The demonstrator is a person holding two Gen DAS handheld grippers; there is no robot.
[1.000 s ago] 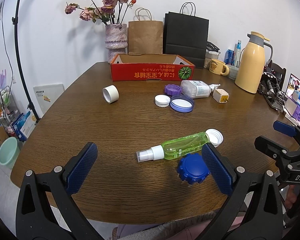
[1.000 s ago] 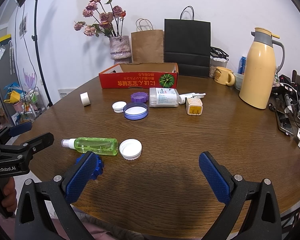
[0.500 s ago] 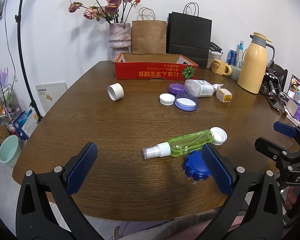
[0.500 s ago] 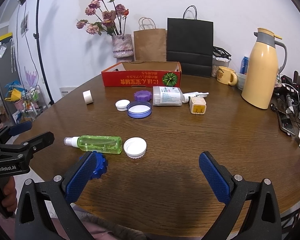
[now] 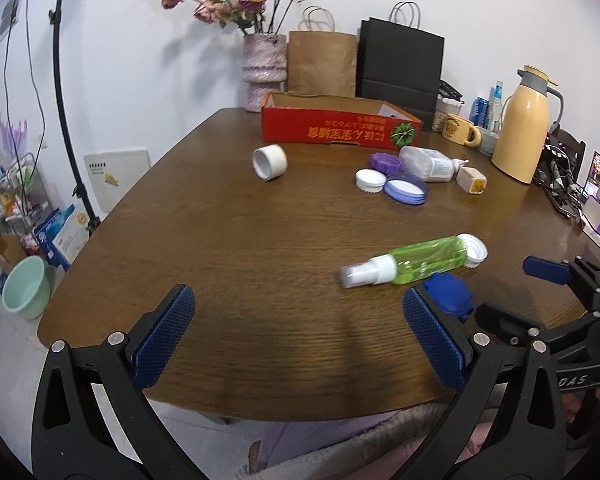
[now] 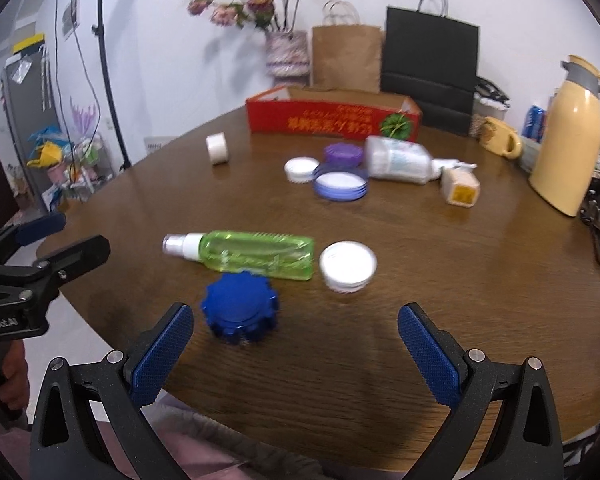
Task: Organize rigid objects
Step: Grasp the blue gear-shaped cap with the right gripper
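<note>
A green spray bottle (image 6: 256,256) lies on its side on the brown table, also in the left wrist view (image 5: 416,262). A blue ridged cap (image 6: 240,307) sits just in front of it, and a white cap (image 6: 348,266) at its right end. My right gripper (image 6: 296,344) is open and empty near the table's front edge, its left finger beside the blue cap. My left gripper (image 5: 298,334) is open and empty, left of the bottle. A red cardboard box (image 6: 334,120) stands at the back.
A white tape roll (image 5: 270,162), purple lids (image 6: 342,184), a small white cap (image 6: 300,169), a clear bottle (image 6: 400,160) and a small beige box (image 6: 462,190) lie mid-table. A yellow thermos (image 6: 572,140), mug, vase and paper bags stand at the back.
Both grippers have moved forward toward the table. The bottle and caps now sit closer and larger in the right view; the left view has swung left. Both stay open.
</note>
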